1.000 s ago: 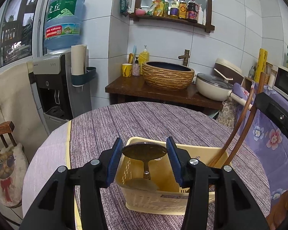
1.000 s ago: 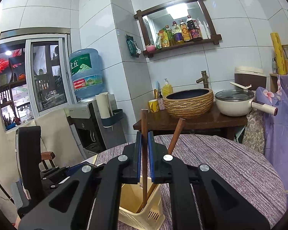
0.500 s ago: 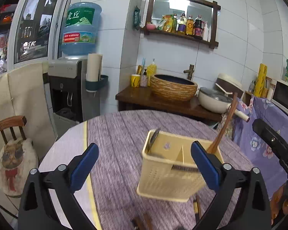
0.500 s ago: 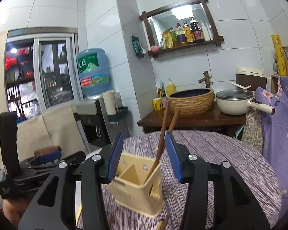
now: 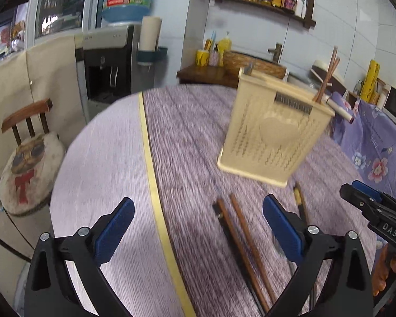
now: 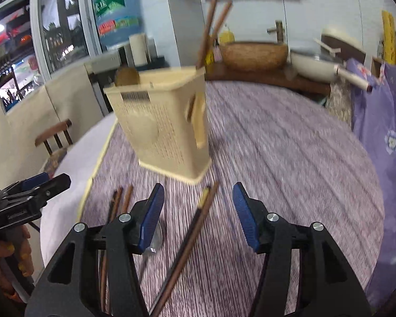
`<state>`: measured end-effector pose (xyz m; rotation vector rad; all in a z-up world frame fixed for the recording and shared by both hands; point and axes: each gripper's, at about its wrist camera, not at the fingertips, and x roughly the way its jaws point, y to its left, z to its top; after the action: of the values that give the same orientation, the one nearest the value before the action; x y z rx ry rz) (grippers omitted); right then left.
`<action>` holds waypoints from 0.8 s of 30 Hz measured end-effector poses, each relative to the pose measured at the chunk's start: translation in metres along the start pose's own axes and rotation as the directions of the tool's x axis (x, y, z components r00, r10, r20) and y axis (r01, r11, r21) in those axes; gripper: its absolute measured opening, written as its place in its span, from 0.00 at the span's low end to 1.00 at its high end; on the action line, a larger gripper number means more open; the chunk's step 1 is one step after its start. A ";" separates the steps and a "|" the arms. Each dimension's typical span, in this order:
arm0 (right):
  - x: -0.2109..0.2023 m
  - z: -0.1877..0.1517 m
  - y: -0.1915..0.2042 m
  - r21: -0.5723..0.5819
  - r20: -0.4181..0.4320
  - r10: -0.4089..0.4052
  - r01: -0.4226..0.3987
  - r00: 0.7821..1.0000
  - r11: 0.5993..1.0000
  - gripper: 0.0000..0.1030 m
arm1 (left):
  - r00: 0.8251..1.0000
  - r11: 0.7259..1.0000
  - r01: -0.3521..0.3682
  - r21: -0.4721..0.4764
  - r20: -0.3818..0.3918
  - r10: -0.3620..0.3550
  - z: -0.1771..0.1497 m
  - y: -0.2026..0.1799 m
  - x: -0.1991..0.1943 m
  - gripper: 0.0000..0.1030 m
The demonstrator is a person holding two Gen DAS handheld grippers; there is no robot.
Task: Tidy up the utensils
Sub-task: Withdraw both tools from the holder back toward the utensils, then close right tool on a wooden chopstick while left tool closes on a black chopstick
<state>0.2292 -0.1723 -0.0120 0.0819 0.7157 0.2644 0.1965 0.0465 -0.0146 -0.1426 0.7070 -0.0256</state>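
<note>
A cream plastic utensil basket stands upright on the purple-striped round table. Two brown chopsticks stand in it, and a metal spoon's bowl peeks over its rim. More chopsticks lie on the cloth in front of it, with a metal spoon beside them. My left gripper is open and empty above the lying chopsticks. My right gripper is open and empty over another pair.
A wooden chair with a cat cushion stands left of the table. A water dispenser and a wooden counter with a woven basin and a pan stand behind. A purple floral cloth hangs at the right.
Both grippers have opened, let go of the spoon and the chopsticks in the basket, and pulled back and down toward the table's near side.
</note>
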 end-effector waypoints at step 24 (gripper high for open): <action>0.048 -0.041 0.002 0.024 -0.185 -0.072 0.078 0.980 0.997 0.43 | 0.990 0.993 -0.057 0.108 -0.124 0.071 -0.045 -0.028 0.034 0.70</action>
<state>0.2367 -0.1586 -0.0731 0.0603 0.9052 0.1903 0.1935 0.0107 -0.0663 -0.0183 0.8361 -0.0101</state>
